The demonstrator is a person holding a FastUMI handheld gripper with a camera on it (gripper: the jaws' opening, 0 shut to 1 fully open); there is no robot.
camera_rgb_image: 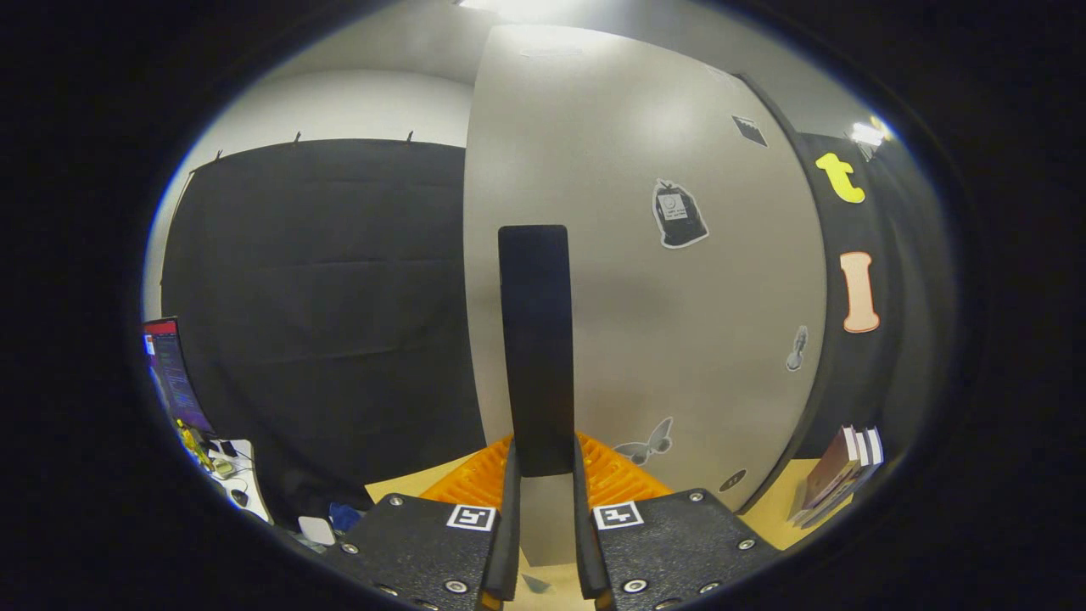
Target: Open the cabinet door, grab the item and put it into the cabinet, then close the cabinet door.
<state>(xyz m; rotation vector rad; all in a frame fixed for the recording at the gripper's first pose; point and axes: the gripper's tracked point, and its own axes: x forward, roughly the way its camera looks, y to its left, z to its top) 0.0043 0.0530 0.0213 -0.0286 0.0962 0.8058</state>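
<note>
Claw (543, 462) clamped on cabinet door handle (534, 348)

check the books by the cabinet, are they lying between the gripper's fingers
No. The books stand beyond the fingers beside the cabinet door, while the gripper has the door's black handle between its fingers.

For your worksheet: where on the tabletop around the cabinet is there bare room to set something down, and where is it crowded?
Bare tabletop lies between the cabinet door and the books. A thin strip shows between the fingers of the gripper, shut on the door's handle. The orange rack crowds the space ahead.
</note>
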